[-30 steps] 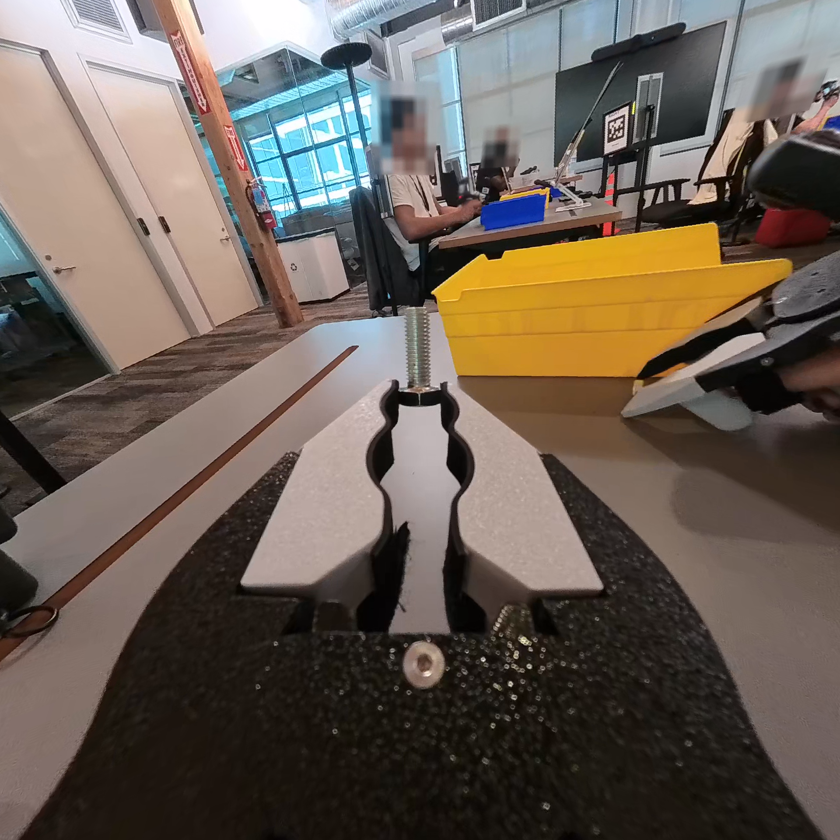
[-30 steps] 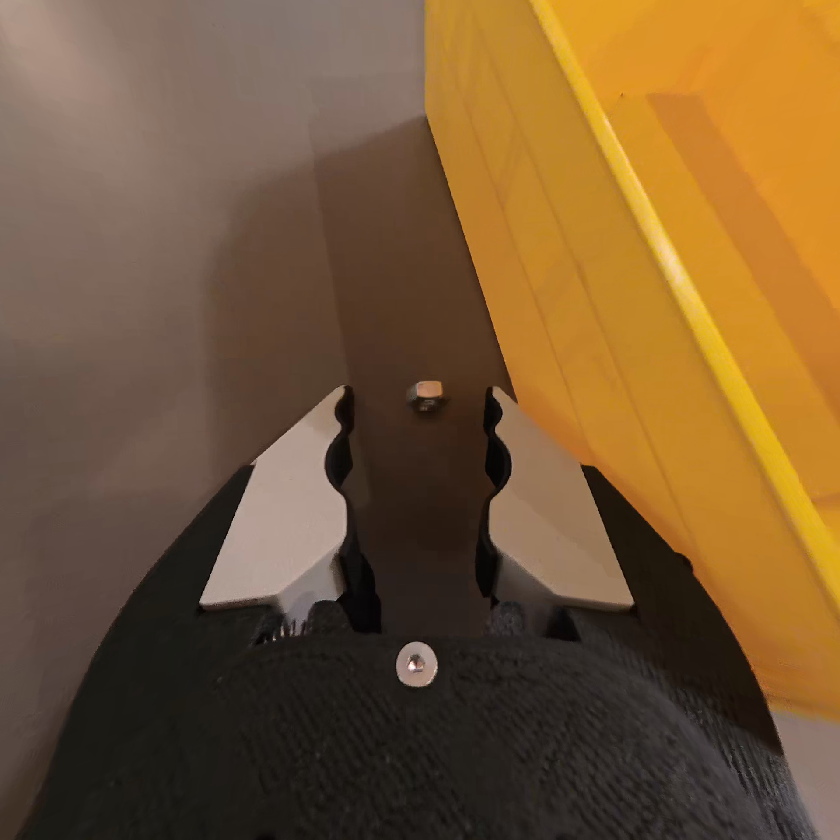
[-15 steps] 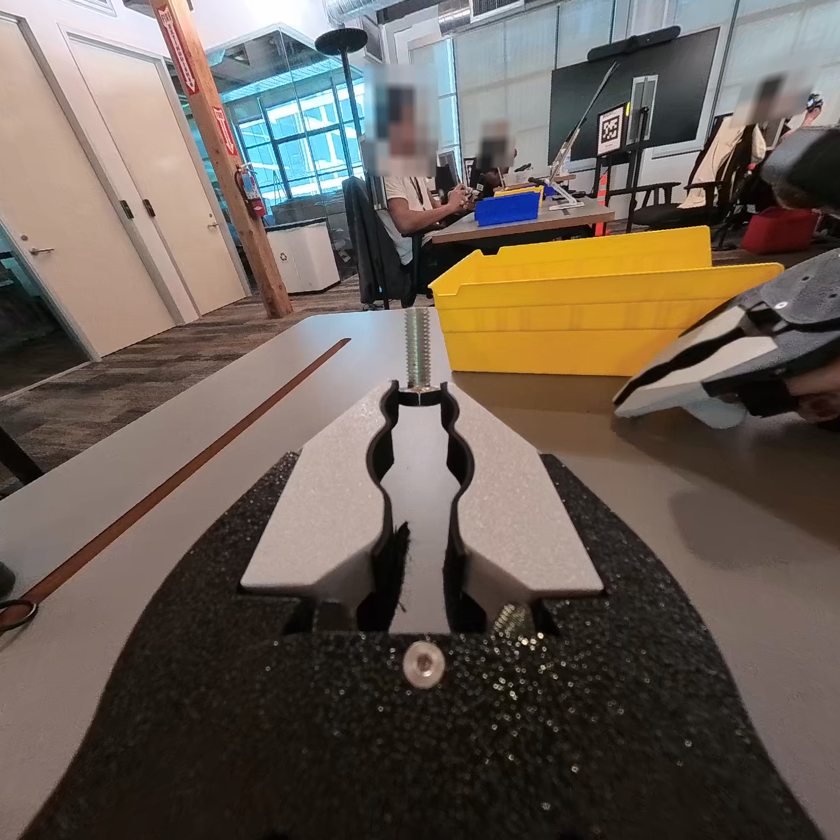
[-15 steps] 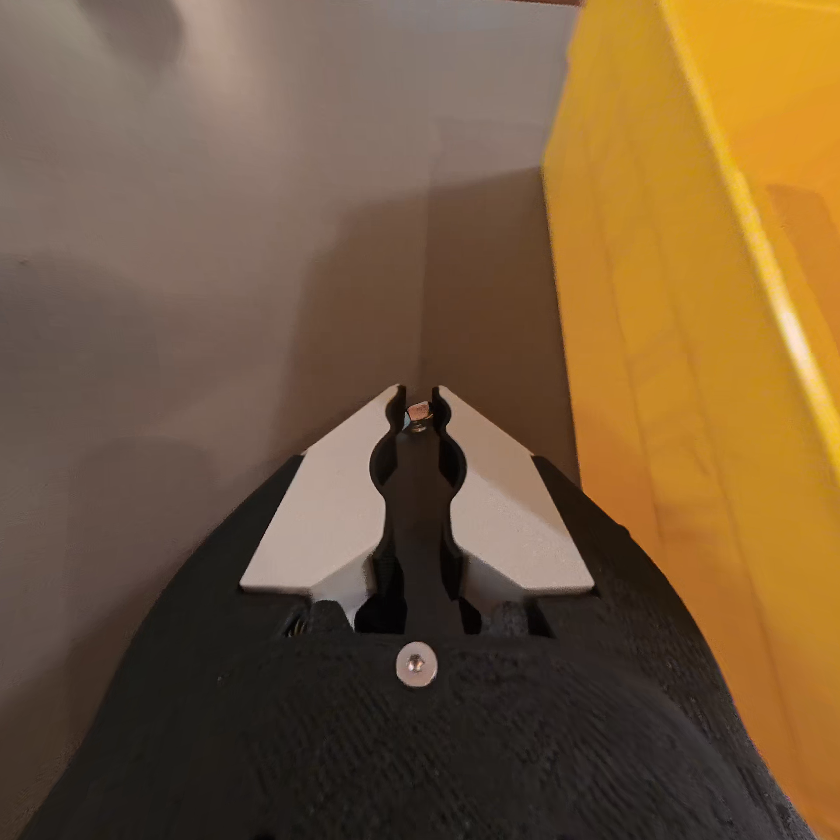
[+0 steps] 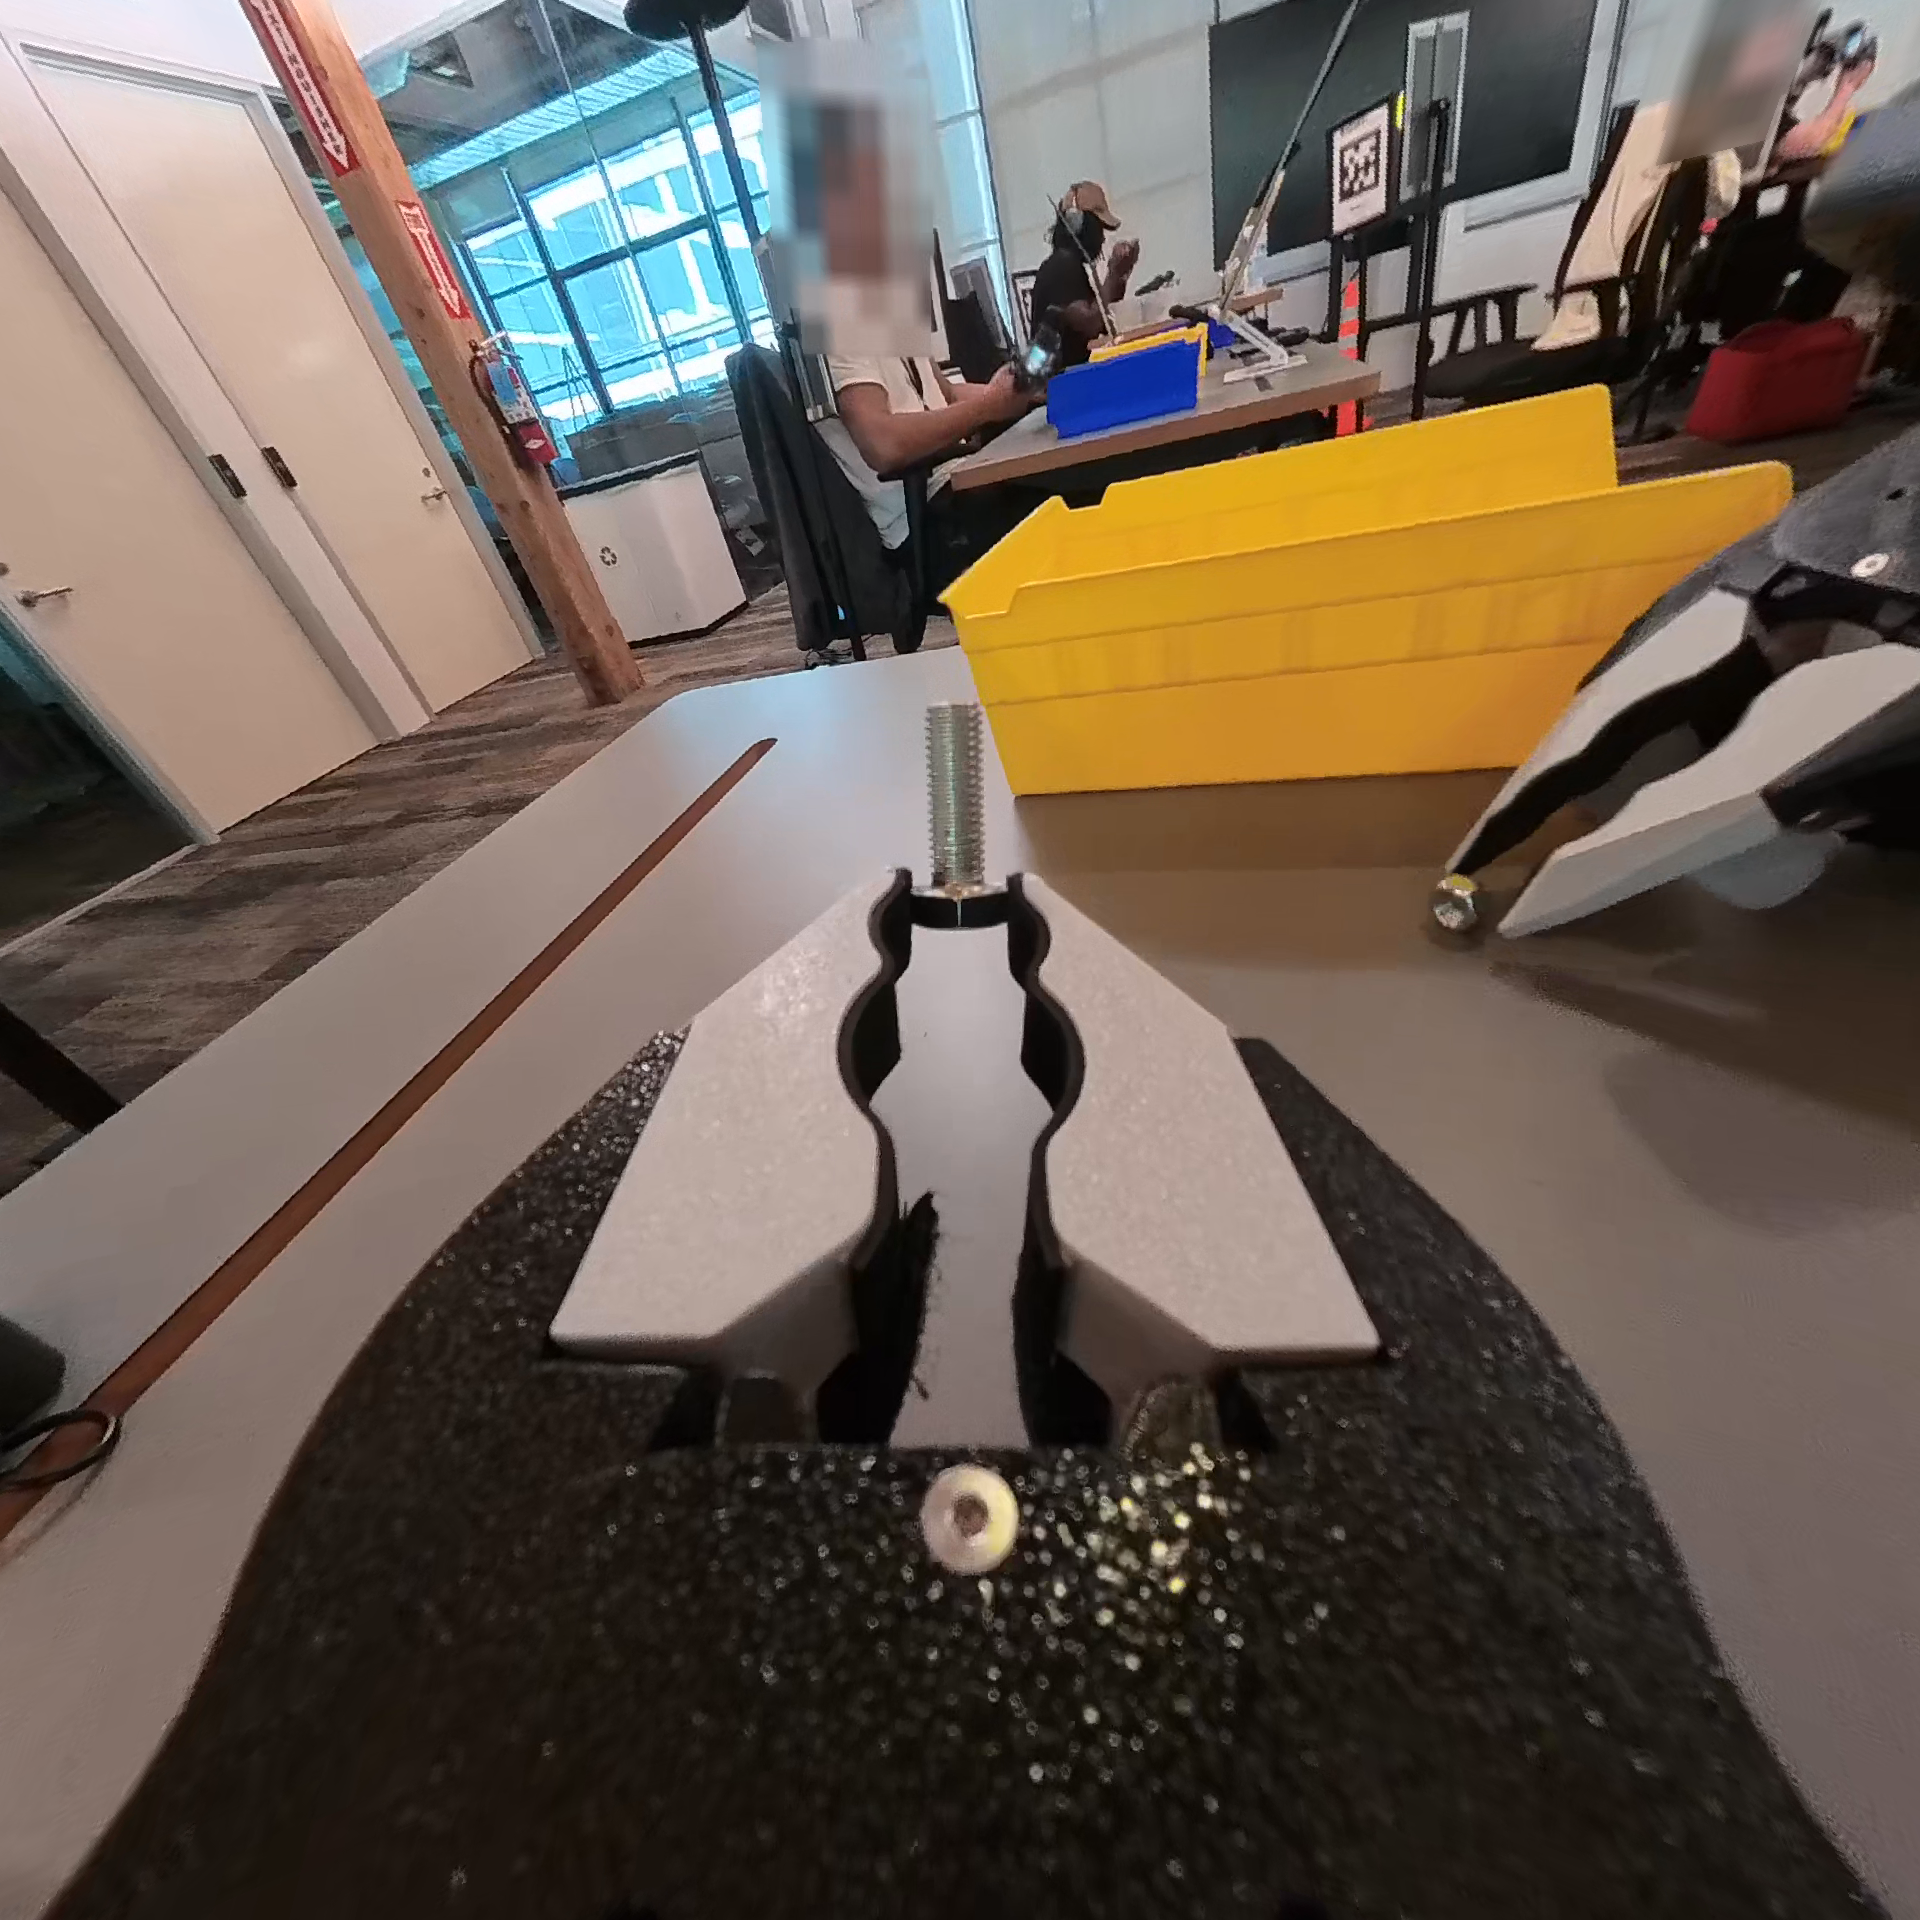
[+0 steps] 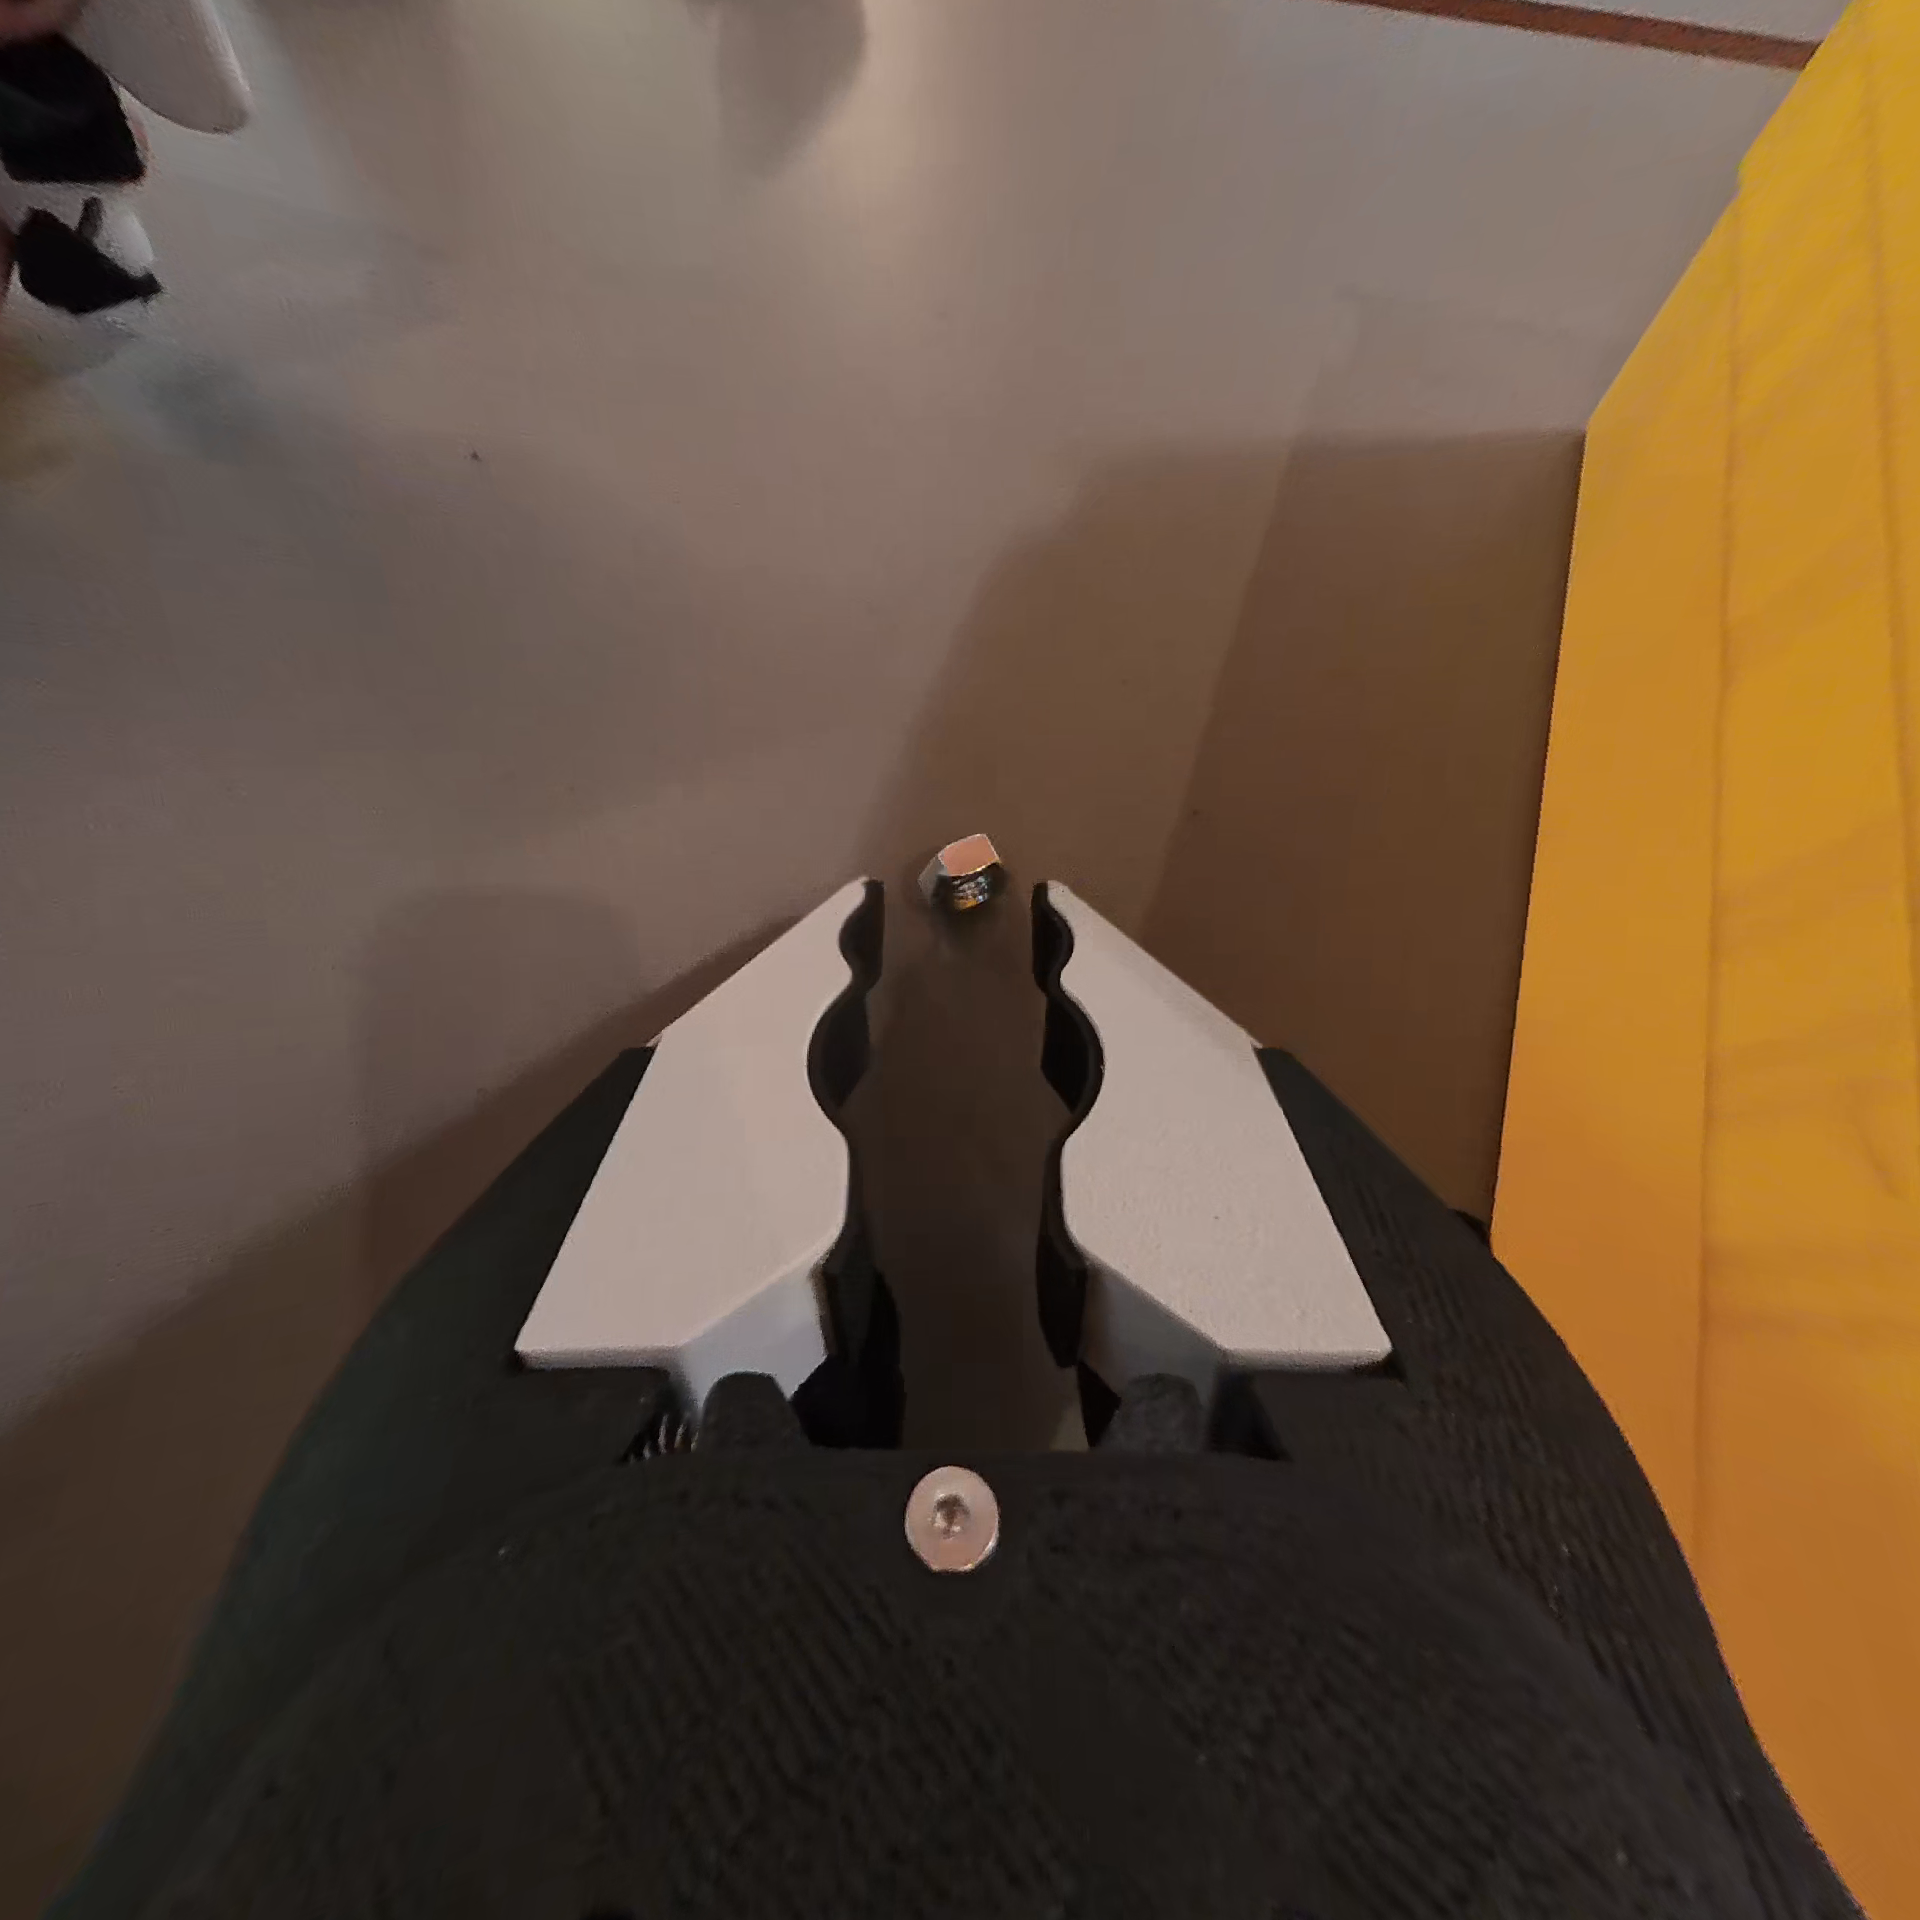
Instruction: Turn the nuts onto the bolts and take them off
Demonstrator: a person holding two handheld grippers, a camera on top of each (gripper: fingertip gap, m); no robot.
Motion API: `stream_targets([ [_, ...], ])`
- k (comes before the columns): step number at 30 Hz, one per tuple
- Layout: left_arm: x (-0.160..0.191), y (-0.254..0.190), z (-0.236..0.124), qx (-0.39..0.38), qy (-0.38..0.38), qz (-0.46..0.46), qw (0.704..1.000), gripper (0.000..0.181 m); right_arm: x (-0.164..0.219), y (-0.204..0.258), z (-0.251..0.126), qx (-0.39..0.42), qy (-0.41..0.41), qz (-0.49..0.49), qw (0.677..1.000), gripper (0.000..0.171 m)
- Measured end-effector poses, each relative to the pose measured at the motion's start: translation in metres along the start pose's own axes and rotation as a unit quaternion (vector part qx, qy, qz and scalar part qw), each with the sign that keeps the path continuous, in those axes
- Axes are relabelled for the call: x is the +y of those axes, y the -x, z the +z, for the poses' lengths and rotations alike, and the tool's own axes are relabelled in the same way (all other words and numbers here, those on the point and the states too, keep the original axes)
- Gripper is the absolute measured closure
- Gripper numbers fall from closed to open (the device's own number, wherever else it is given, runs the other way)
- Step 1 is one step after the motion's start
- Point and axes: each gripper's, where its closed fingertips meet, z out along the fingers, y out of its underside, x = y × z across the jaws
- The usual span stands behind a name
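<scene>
- Presently, in the left wrist view, the bolt (image 5: 958,800) is seen pinched by its hex head between the tips of the left tongs (image 5: 958,906), with the threaded shank standing upright and free above them. It is judged to be held this way so that the thread is left open for a nut to be brought down onto it.
- The left tongs are held low and nearly level over the grey bench (image 5: 1558,1091), pointing toward the yellow bin (image 5: 1299,665), which stands on the bench beyond the bolt.
- Off to the right in the same view, the right tongs (image 5: 1486,899) are seen tilted steeply down at the bench, their tips at the nut (image 5: 1455,902), well apart from the bolt.
- Next, in the right wrist view, the right tongs (image 6: 958,899) are shown spread, nothing being gripped. The nut (image 6: 960,878) lies on the bench (image 6: 520,623) just ahead of the tips and roughly centred on the gap; whether a tip touches it cannot be told.
- The yellow bin (image 6: 1714,935) is seen close along the right side, so little room is left there; a slip toward its wall is judged the main risk.
- The pose is read as an approach for picking up the nut, the threading itself not yet begun.
</scene>
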Motion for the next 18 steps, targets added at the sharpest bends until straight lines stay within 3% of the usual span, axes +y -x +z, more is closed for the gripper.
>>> stream_targets([
  [4,0.007,-0.014,0.000,0.038,0.028,0.074,0.996,0.166,0.002,0.001,0.004,-0.014,0.014,-0.020,1.000,0.145],
  [9,0.033,-0.034,0.002,0.078,0.101,0.214,0.968,0.166,0.002,0.000,0.007,-0.042,0.019,-0.038,0.998,0.144],
  [18,0.055,-0.063,0.007,0.136,0.142,0.290,0.937,0.166,0.003,0.001,0.007,-0.053,0.020,-0.070,0.996,0.149],
])
